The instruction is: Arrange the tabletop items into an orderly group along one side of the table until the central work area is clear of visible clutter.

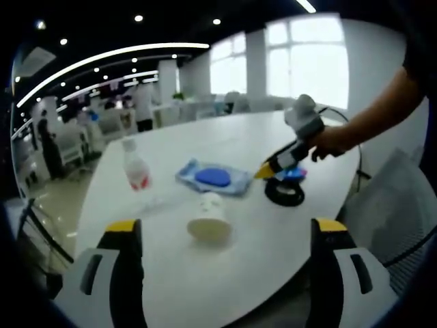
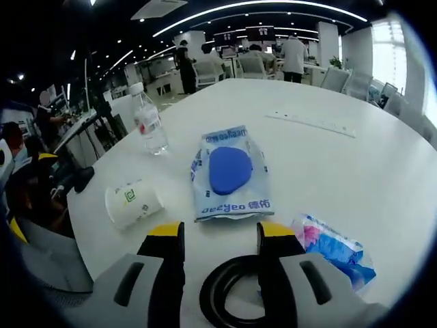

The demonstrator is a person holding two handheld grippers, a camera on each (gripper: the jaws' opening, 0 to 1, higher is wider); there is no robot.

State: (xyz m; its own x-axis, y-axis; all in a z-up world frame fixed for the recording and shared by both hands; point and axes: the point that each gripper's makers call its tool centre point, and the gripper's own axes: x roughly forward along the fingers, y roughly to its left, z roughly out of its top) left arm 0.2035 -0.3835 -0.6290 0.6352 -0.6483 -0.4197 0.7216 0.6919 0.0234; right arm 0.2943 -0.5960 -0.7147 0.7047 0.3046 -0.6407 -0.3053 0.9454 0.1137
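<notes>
Two tongs in use. Right tongs (image 2: 213,239) stand over a black ring (image 2: 225,301), one jaw set inside the loop and one outside; whether they have bitten on its rim cannot be told. In the left gripper view these same tongs (image 1: 263,172) reach in with a hand (image 1: 328,140) behind them, tips at the ring (image 1: 285,193). Left tongs (image 1: 225,229) are released, jaws wide, held back from the worktop (image 1: 239,266).

Ring: looks stiff and light; judged best taken across its rim, as the jaws now stand.

Just beside the right tongs lies a blue packet (image 2: 334,249), soft and crinkly, likely to slip; pinch an edge. Ahead of them lies a wipes pack (image 2: 231,172), flat and pliable; take it by a short end. Ahead of the left tongs a paper cup (image 1: 208,220) lies on its side, light, crushable, apt to roll; grip gently across the wall. Farther off stands a bottle (image 1: 135,165), upright, seemingly near empty, easily tipped; take it at the body. All sit mid-worktop, ungrouped.
</notes>
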